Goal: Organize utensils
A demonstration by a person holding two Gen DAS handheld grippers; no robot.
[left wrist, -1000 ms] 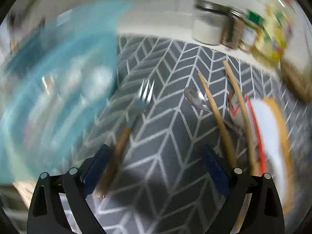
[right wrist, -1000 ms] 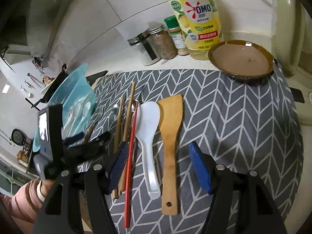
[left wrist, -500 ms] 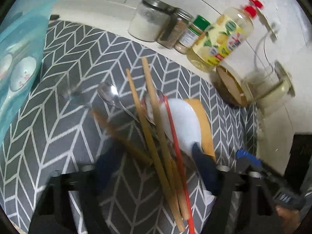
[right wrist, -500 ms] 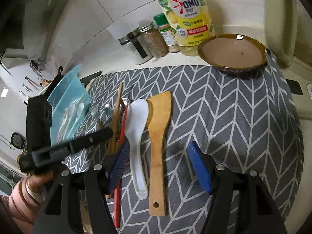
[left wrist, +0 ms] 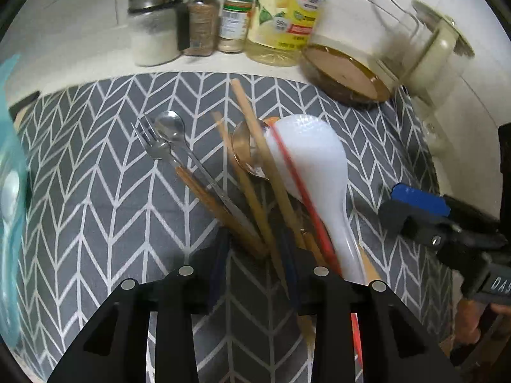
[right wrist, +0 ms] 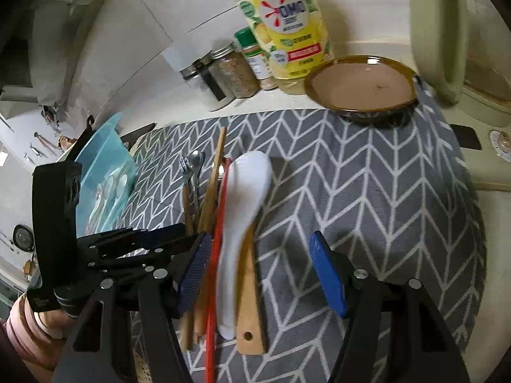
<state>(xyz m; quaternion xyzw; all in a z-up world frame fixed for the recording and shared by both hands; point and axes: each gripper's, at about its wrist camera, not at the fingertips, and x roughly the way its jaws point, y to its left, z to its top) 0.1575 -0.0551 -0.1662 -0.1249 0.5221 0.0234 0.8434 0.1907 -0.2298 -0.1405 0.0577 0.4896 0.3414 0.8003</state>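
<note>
Utensils are being bunched on the grey chevron mat [left wrist: 95, 198] — fork [left wrist: 156, 146], steel spoon [left wrist: 171, 127], wooden chopsticks [left wrist: 255, 146], white rice paddle [left wrist: 313, 162]. Handle ends are being straddled by the part-closed left gripper [left wrist: 255, 265]; the right gripper [right wrist: 262, 274] is being held wide open over the paddle.

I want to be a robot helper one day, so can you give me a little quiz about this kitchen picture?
1. True or false: the white spoon lies on top of the wooden spatula.
2. What colour is the lid of the plastic spice bottle? A green, B red, C blue.
3. Fill in: the right tool is ___ (open or shut).

Key: 1 true; 2 A; 3 open.
</note>
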